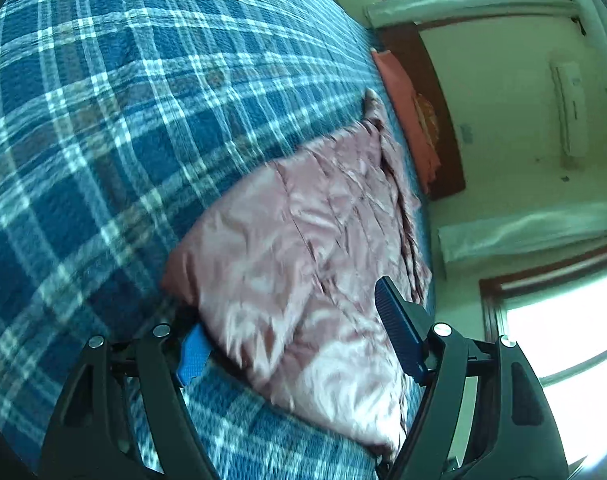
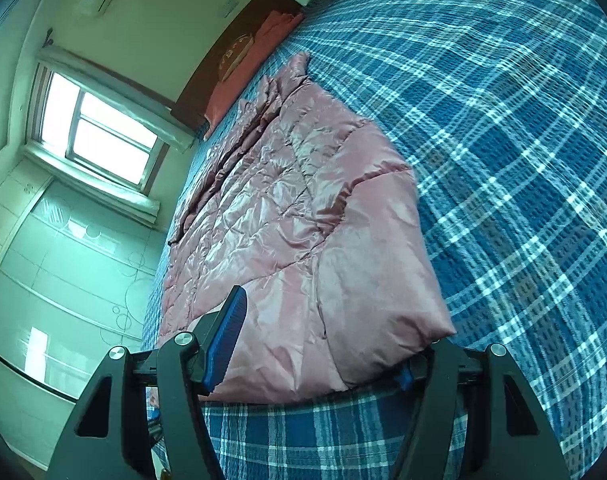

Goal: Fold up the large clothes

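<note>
Bed fills most of both views, covered in a blue plaid blanket. On it lies the pink puffy jacket — shiny, quilted and already doubled over, so it looks part way folded. In the right wrist view it runs from the upper middle of the frame down to the bottom middle. In the left wrist view it sits in the lower middle, and that picture is blurry. A pink pillow lies at the head of the bed, past the jacket's far end, below a dark headboard. Bright windows show at the edges of both views.

The right gripper has its two blue pads on either side of the jacket's near edge. The left pad stands up over the cloth and the right pad is tucked under the corner. I cannot tell if they squeeze the cloth or only stand around it.

The left gripper also has the jacket between its pads, one low at the lower left and one raised at the lower right. Its pads look apart from the cloth, though the blur makes this hard to judge.

To do this step well, I think both grippers should pinch the near edge firmly, catching all the layers — the cloth looks slippery. Then lift both sides together and evenly, so the fold lands straight and no puffy part bunches up.
</note>
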Demonstrator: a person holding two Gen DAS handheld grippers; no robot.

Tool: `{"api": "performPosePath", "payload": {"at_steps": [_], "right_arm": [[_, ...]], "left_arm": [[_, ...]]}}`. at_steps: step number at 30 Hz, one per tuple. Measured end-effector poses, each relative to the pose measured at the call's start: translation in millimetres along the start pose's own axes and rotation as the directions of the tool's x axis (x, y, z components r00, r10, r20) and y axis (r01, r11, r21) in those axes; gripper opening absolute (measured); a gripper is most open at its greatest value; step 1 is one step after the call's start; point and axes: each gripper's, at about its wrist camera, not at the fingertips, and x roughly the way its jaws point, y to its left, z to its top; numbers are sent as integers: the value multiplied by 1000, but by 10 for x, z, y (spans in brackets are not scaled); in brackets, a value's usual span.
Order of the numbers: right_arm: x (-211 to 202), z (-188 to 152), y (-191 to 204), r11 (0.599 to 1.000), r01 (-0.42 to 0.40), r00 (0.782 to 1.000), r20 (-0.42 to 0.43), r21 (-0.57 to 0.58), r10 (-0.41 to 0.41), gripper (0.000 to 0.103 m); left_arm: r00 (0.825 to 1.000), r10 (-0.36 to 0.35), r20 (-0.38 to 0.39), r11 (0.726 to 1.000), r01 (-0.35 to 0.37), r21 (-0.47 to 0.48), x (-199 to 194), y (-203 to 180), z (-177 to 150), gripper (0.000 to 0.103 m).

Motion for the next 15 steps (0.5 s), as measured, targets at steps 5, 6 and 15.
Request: {"api": "performPosePath", "payload": {"at_steps": [5,6,15], "right_arm": [[15,-13,33,1000,13,1000,-3,-4,-13,53],[38,-15,46,1000,15,1000,-5,-2,-15,51],[23,33,181,1000,-2,1000,31,-31,3,13]], "left_arm": [[999,6,-32,993,-2,116,140,-259,-83,57],[999,13,-35,991,-9,133,171,-295,-92,55],[999,15,-36,994,-11,113,196,-246,-43,9]]}}
